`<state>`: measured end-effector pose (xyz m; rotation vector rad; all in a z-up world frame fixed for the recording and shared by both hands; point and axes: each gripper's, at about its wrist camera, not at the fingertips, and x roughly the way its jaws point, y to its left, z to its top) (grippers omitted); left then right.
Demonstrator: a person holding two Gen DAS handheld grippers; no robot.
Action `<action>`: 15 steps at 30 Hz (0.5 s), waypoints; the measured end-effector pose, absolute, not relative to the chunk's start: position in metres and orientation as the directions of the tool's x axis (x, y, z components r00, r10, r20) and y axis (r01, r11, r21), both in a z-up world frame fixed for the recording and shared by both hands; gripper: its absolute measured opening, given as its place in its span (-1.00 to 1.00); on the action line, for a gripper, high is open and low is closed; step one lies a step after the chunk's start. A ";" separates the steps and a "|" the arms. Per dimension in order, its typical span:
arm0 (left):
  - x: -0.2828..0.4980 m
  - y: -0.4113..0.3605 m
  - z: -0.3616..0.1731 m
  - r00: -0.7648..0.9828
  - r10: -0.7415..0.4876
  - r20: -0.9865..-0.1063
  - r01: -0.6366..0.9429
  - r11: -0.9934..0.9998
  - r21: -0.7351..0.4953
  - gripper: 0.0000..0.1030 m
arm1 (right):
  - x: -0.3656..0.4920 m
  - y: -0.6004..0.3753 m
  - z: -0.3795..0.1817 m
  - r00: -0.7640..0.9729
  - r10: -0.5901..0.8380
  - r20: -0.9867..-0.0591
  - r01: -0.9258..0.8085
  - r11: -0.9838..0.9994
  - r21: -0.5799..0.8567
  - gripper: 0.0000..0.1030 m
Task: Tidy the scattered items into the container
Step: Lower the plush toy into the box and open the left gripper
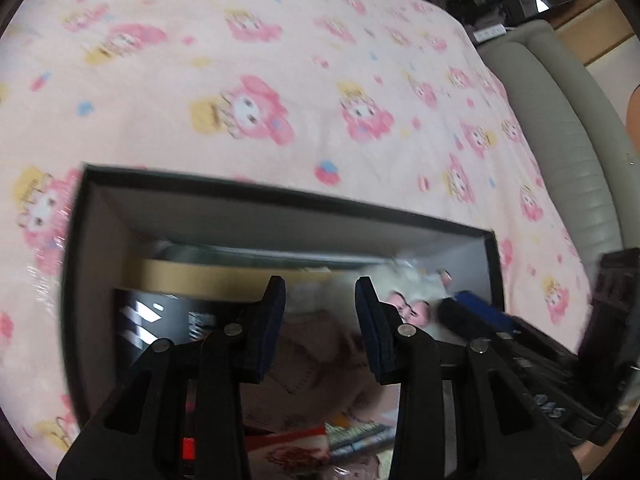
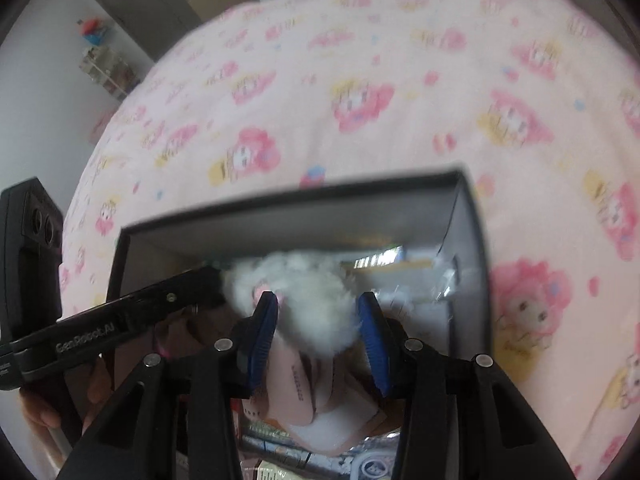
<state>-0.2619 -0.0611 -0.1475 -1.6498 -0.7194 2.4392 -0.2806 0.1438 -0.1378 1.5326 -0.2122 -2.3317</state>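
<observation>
Nearest the lens in the right wrist view, the right claw (image 2: 317,302) appears to be gripping a fluffy slipper (image 2: 312,284). Its blue pads (image 2: 262,332) sit against either side of the white fur, and the pink sole (image 2: 292,384) hangs towards the bottom of the frame. By its look the slipper should be light, soft and springy. The pile will squash and may slide under the pads, so I judge the firmer sole edge or the upper just above it a surer hold than the fur alone; nothing about it seems fragile. It is a cream-white shaggy upper with small pink patches, on a smooth pale-pink sole that carries a line of small print. The left claw (image 1: 320,284) reaches in from the left of that view with its tip at the fur. In its own view the pads stand apart over something pinkish and blurred, and I cannot tell whether it grips anything. The slipper is over the open dark box (image 2: 280,208), which already holds a black carton with white stripes (image 1: 160,320) and some printed packets (image 1: 352,436). The box rests on a bed with a pink cartoon-print sheet (image 2: 400,60); a grey cabinet (image 2: 140,0) stands at the upper left.
</observation>
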 end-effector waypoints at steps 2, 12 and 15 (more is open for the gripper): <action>-0.266 -0.058 -0.154 -0.383 0.346 -0.857 0.174 -0.884 -0.434 -0.45 | -0.278 0.145 -0.129 -0.401 -0.337 -0.852 0.189 -0.940 0.283 -0.25; -0.281 -0.022 -0.157 -0.301 0.526 -0.796 0.075 -0.819 -0.569 -0.51 | -0.264 0.160 -0.120 -0.384 -0.317 -0.867 0.191 -0.946 0.261 -0.30; -0.270 -0.028 -0.146 -0.342 0.465 -0.817 0.043 -0.860 -0.508 -0.51 | -0.263 0.162 -0.118 -0.357 -0.338 -0.871 0.208 -0.938 0.278 -0.30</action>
